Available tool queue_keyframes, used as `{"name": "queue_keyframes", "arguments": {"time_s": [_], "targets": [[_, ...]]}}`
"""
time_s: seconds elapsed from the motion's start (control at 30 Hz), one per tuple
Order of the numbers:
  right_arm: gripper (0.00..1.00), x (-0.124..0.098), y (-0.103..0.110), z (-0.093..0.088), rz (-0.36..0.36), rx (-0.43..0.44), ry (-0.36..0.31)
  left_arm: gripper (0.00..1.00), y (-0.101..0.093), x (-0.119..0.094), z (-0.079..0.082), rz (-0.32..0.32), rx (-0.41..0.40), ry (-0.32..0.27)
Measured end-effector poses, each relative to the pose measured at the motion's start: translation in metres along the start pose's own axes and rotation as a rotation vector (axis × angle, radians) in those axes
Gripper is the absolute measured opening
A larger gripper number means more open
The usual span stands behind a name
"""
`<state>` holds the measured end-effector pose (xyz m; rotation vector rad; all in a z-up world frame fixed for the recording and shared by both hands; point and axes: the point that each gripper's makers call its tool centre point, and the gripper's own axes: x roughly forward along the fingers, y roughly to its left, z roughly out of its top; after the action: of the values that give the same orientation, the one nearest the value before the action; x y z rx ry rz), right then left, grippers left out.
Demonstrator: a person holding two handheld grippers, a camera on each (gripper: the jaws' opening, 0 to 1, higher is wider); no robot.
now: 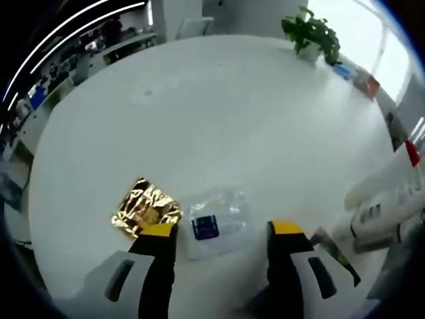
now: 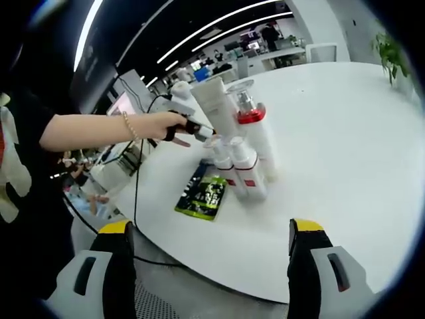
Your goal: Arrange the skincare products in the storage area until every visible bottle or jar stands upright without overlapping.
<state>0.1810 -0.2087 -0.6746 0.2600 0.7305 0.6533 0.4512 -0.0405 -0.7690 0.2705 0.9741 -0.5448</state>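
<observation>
- My left gripper (image 1: 216, 232): jaws wide apart, empty, above a clear packet (image 1: 216, 222) beside a gold packet (image 1: 145, 207).
- My right gripper (image 2: 212, 232): jaws wide, empty, facing upright bottles (image 2: 242, 143) on the table (image 2: 332, 133).

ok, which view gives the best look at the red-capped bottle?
Right gripper view: the red-capped bottle stands upright, full height, among the white bottles. In the left gripper view it sits cut off at the right edge, leaning in the fisheye, with mostly cap and shoulder visible.
</observation>
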Motion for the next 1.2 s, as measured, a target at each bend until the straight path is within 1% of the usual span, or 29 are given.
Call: {"name": "queue_keyframes", "arguments": {"time_s": [0.07,0.1,0.13,0.17,0.2,0.27,0.33,0.37,0.4,0.43,0.77,0.93,1.0,1.2], "targets": [[0.96,0.0,0.0,0.0,0.0,0.001,-0.001,0.55,0.002,0.001,-0.001,0.007,0.005,0.007],[0.96,0.0,0.0,0.0,-0.001,0.001,-0.001,0.55,0.002,0.0,-0.003,0.015,0.022,0.015],[0.96,0.0,0.0,0.0,-0.002,0.001,0.0,0.54,0.002,0.0,-0.005,0.025,0.055,0.025],[0.96,0.0,0.001,0.0,-0.002,0.001,0.0,0.53,-0.003,0.0,0.0,0.007,0.057,0.0],[0.96,0.0,0.001,0.0,-0.002,0.001,0.0,0.52,-0.003,0.0,-0.002,0.012,0.049,0.013],[0.96,0.0,0.0,0.0,-0.003,0.001,0.0,0.52,-0.004,-0.005,-0.002,0.017,0.046,0.012],[0.96,0.0,0.0,0.0,-0.002,0.001,0.0,0.51,-0.005,-0.005,-0.003,0.016,0.05,0.009],[0.96,0.0,0.0,0.0,-0.003,0.001,0.0,0.49,-0.004,-0.005,-0.003,0.013,0.056,0.008],[0.96,0.0,0.0,0.0,-0.003,0.001,0.0,0.43,-0.004,-0.006,-0.003,0.011,0.057,0.008],[0.96,0.0,0.0,0.0,-0.004,0.0,0.001,0.42,-0.006,-0.006,-0.003,0.005,0.05,0.007],[0.96,0.0,0.0,0.0,-0.004,0.0,-0.002,0.42,-0.006,-0.01,-0.004,-0.002,0.03,0.005],[0.96,0.0,0.001,0.0,-0.004,-0.004,0.001,0.42,-0.004,-0.013,0.0,-0.004,0.017,-0.02],[0.96,0.0,0.0,0.001,-0.004,-0.004,-0.001,0.42,0.0,-0.012,0.001,-0.007,0.008,-0.031],[0.96,0.0,0.002,0.002,-0.004,-0.007,-0.004,0.43,-0.005,-0.025,-0.002,-0.005,-0.009,-0.046]]}}
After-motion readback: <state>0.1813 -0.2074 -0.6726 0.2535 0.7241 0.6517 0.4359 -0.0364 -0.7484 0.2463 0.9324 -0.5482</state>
